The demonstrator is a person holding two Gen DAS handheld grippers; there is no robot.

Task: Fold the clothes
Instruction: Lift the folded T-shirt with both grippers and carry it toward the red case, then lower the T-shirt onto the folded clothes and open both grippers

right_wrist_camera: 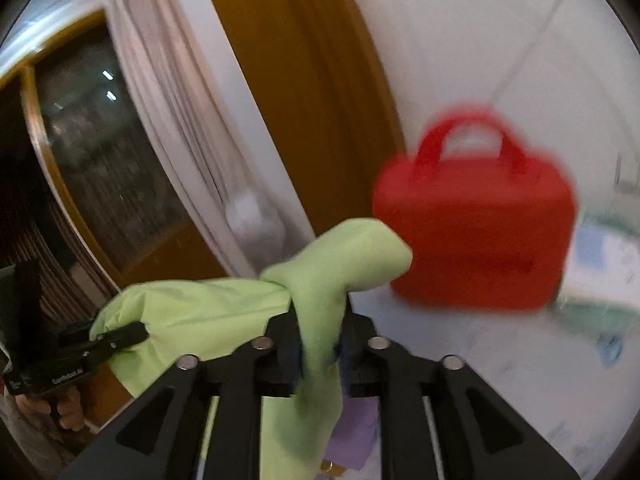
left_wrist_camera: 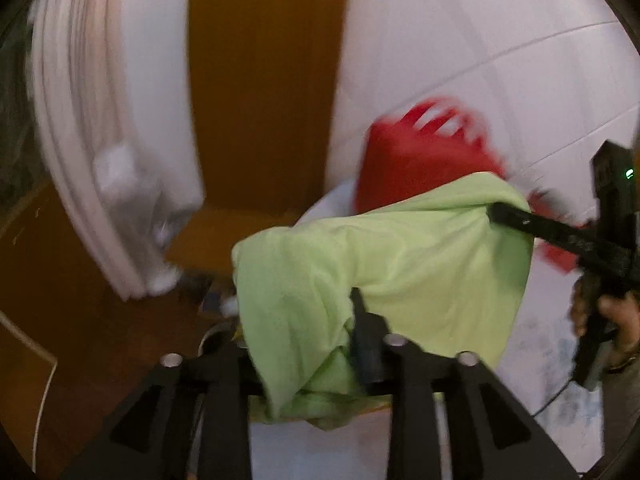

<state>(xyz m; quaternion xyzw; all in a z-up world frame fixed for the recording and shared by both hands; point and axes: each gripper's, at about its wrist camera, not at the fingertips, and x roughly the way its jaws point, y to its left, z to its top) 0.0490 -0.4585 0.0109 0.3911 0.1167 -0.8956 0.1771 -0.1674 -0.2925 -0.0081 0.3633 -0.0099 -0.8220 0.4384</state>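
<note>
Green garment (left_wrist_camera: 400,264) is held up off the tabletop (right_wrist_camera: 500,360), stretched sideways between both tongs. Left tongs (left_wrist_camera: 360,320) are clamped on one bunched edge, right tongs (right_wrist_camera: 320,344) pinched shut on the other. Cloth hangs slack between, so neither hand is nearer. Red bag (right_wrist_camera: 476,232) sits just behind.

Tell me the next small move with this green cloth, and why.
Probably draw the two grippers apart to stretch the green cloth flat. Left gripper and right gripper each pinch it, yet it hangs bunched and creased between them.
</note>
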